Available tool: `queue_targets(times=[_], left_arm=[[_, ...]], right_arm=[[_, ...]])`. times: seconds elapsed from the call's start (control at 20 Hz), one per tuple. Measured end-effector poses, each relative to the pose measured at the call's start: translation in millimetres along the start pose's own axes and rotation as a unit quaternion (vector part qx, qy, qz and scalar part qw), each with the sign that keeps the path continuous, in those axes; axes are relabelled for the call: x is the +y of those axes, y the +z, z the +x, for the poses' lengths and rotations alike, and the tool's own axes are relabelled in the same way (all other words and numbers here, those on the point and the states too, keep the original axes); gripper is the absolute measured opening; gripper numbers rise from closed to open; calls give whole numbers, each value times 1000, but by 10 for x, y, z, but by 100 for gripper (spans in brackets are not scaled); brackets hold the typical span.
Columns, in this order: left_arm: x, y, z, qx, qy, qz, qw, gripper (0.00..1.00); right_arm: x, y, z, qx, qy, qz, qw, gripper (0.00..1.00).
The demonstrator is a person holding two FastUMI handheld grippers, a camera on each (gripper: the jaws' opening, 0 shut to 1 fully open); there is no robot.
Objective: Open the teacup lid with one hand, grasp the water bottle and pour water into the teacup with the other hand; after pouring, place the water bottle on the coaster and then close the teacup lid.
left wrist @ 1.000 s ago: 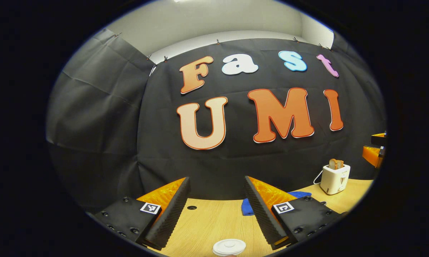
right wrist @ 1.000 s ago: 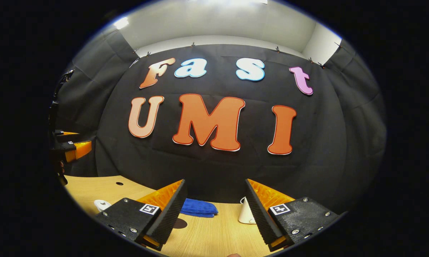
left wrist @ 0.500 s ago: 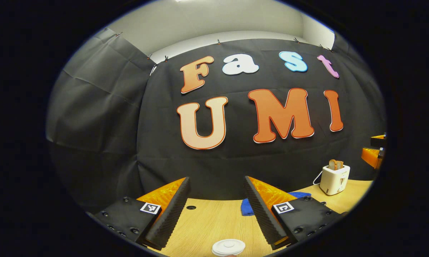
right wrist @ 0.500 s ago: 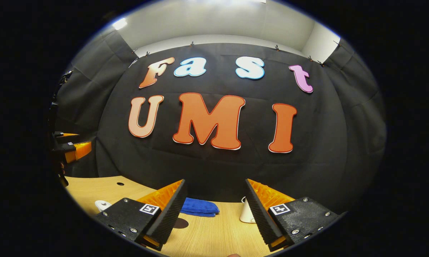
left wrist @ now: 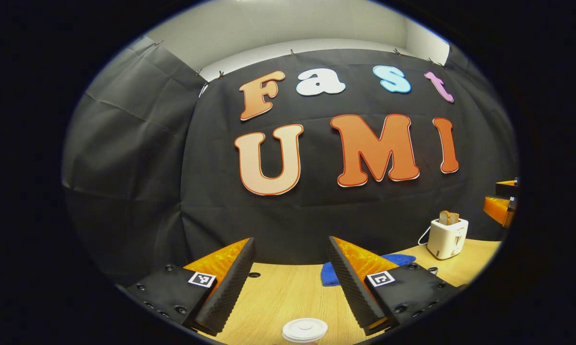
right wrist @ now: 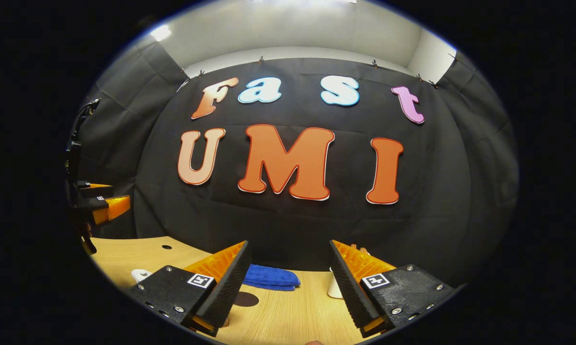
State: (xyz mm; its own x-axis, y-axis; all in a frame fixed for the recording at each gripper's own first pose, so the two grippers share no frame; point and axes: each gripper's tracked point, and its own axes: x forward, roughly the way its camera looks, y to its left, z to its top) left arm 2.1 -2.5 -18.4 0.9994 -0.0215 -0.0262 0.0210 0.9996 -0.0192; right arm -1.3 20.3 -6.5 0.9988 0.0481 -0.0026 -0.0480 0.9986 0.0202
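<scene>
Left gripper [left wrist: 290, 282] is wide open with nothing in it, hanging above the tabletop [left wrist: 288, 297], and it's drifted a touch over the last second: the lid [left wrist: 305, 330] down at the near edge has slid a little lower and left in the left gripper view, and the back wall dropped a bit too. So it reads like a small lift or tilt, not a real approach yet. That white disc is most likely the teacup lid, and it sits between the fingers, but closer to the camera than their tips.

Right gripper [right wrist: 288, 282] is also spread wide and empty. In its view the cloth [right wrist: 271, 278] and the dark coaster [right wrist: 246, 299] have crept right, so it's swinging slightly left. Toaster [left wrist: 447, 235] sits back by the far right edge, well apart from everything.

Can't spot the bottle for sure; a pinkish sliver shows at the very bottom of the right gripper view, too small to tell. My guess: nothing's started, lid still on, both grippers just lining up.
</scene>
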Motion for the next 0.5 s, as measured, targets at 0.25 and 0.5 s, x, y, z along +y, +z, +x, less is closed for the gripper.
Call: queue_targets(times=[0.25, 0.5], left_arm=[[-27, -182, 10, 18, -7, -1, 1000, 100], [-91, -450, -10, 37, -27, 0, 999, 100]], right_arm=[[167, -118, -43, 8, 25, 2, 1000, 96], [428, -353, -123, 37, 68, 24, 997, 96]])
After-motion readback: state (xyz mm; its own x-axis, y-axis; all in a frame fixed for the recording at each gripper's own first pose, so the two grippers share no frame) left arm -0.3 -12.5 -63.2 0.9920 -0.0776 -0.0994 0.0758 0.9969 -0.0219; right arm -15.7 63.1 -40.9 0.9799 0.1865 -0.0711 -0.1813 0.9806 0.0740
